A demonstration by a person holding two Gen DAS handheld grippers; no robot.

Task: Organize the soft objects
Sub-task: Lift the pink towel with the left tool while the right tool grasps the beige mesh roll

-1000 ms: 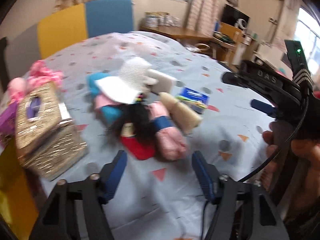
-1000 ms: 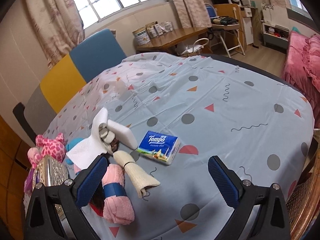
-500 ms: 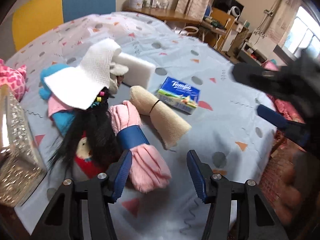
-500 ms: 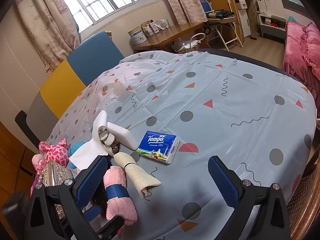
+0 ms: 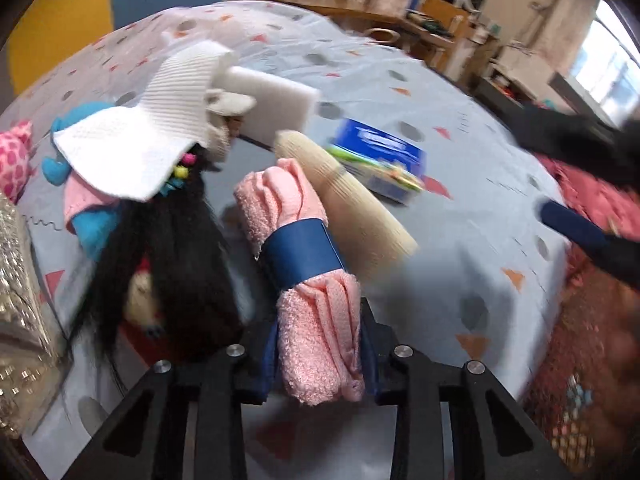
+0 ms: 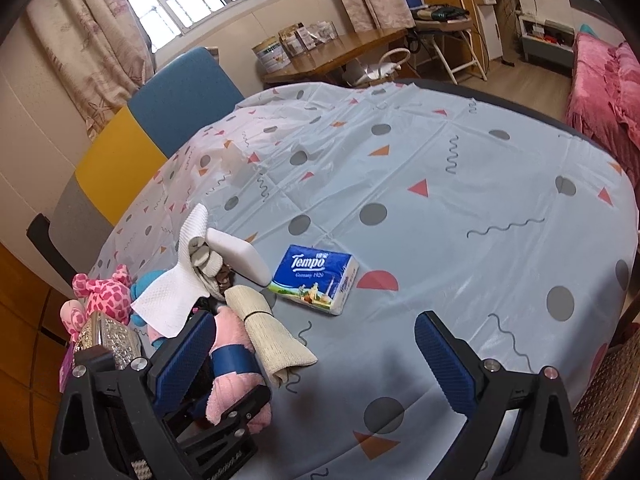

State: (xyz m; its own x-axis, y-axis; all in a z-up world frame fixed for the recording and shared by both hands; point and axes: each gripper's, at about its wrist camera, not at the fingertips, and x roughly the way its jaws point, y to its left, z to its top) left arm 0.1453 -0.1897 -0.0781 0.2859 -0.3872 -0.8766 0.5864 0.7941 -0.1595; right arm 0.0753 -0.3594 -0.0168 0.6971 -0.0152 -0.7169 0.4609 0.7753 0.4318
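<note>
The left tool (image 5: 320, 356) has come down onto the pile at the lower middle of its view, and its jaws have just been closing. The pink towel (image 5: 308, 280), rolled up with a blue band, now sits between them, and the blue pads press on its near end, so it looks clamped. A moment ago the jaws were wide and only hovering in front of it. The towel still lies on the table (image 6: 440, 208), touching the tan roll (image 5: 348, 204) beside it and close to the black hair of the doll (image 5: 172, 248). The right tool (image 6: 316, 356) waits at the bottom of its view with its jaws wide apart and nothing in them. I think the towel is ready to be lifted and sorted.
</note>
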